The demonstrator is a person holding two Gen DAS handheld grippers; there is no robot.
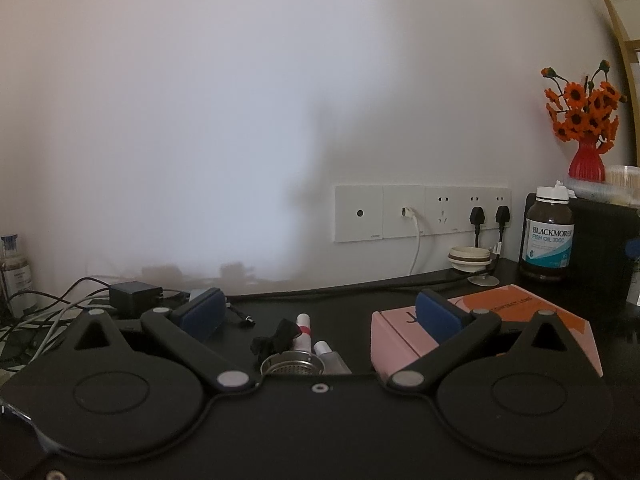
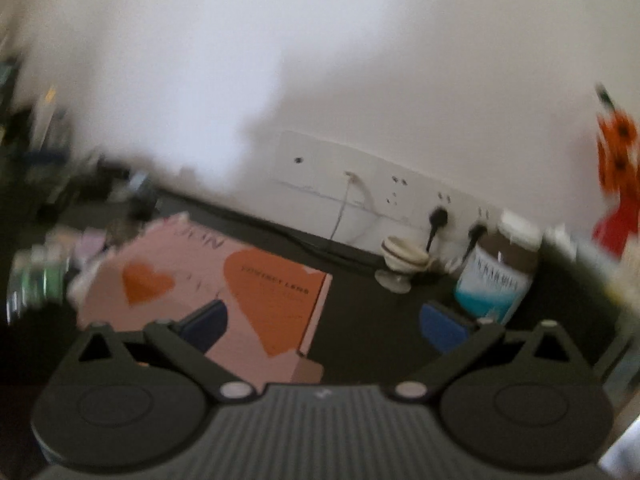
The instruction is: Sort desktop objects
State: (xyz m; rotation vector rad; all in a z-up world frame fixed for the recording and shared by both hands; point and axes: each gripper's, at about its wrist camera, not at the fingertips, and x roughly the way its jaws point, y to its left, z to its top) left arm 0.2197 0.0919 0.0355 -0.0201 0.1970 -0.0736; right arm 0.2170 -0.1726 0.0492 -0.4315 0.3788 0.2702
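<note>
Pink and orange cardboard marks the box point(image 1: 486, 330) I am sorting: it lies flat on the black desk point(image 1: 360, 300), its long axis running from my near left toward the far right, where one corner aims at the brown fish-oil bottle point(image 1: 547, 236). From my left gripper point(image 1: 320, 314), fingers spread wide and holding nothing, the box's near short end sits just behind the right blue pad point(image 1: 438, 316). Between the fingers lie a white tube with a red band point(image 1: 304, 330), a scrap of black fabric point(image 1: 276, 338), a second small white-capped tube point(image 1: 326, 354) and a round metal strainer point(image 1: 292, 366), close together. Cables and a black adapter point(image 1: 134, 298) crowd the left; bare desk shows between the tubes and the box. My right gripper point(image 2: 324, 326) is also wide and empty; its view is blurred. There the box point(image 2: 208, 292) lies partly behind the left pad point(image 2: 206, 326), its right edge free, with open dark desk across to the bottle point(image 2: 496, 272) and a small cream cup point(image 2: 402, 260) by the wall sockets point(image 2: 384, 196).
</note>
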